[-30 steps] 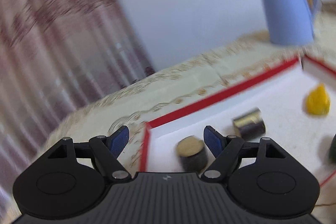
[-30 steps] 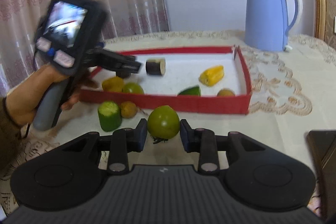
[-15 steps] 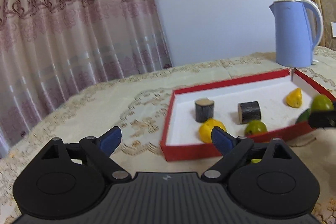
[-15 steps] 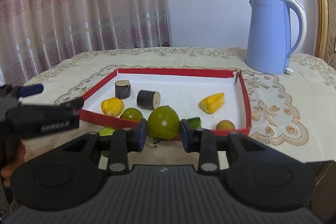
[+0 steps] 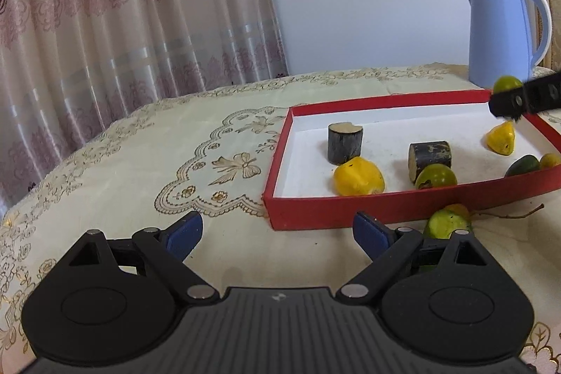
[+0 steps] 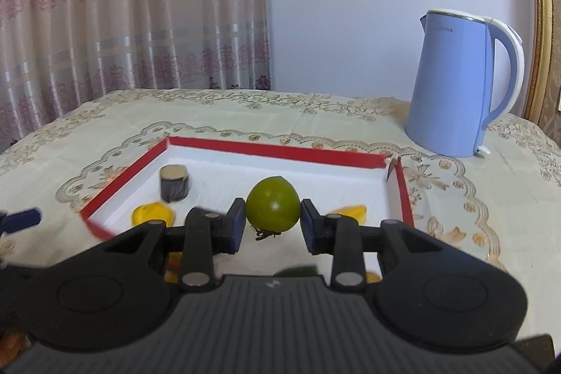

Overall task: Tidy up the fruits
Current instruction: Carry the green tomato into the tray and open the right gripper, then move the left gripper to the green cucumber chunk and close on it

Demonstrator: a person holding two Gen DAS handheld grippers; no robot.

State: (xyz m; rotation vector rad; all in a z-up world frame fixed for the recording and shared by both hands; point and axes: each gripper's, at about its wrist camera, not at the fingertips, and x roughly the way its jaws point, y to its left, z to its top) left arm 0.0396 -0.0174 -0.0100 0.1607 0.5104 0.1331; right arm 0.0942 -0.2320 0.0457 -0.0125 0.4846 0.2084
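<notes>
A: Right wrist view: the tomato (image 6: 272, 208) sits pinched between the two pads of the right gripper (image 6: 272, 226), held in the air above the tray (image 6: 277, 150), roughly over its middle.

B: What could go wrong?

A: It is round and smooth and the pads touch only its sides, so I'd guess a tilt or jolt could roll it out. Let go from this height, it might bounce toward the yellow piece (image 6: 352, 212) at 3 o'clock, or the dark log (image 6: 174, 185) at 10 o'clock.

B: And over the wall?

A: Possible at the near edge, I think; the kettle (image 6: 463, 86) at 1 o'clock stands well apart.

B: The other side?

A: In the left wrist view the left gripper (image 5: 277, 232) is spread wide with nothing in it, level above the cloth (image 5: 140, 156), just short of the tray's near corner. A green piece (image 5: 445, 224) lies outside the tray at its 3 o'clock, beside the right finger.

B: Pose of the right?

A: Level, pointing forward across the tray.
</notes>
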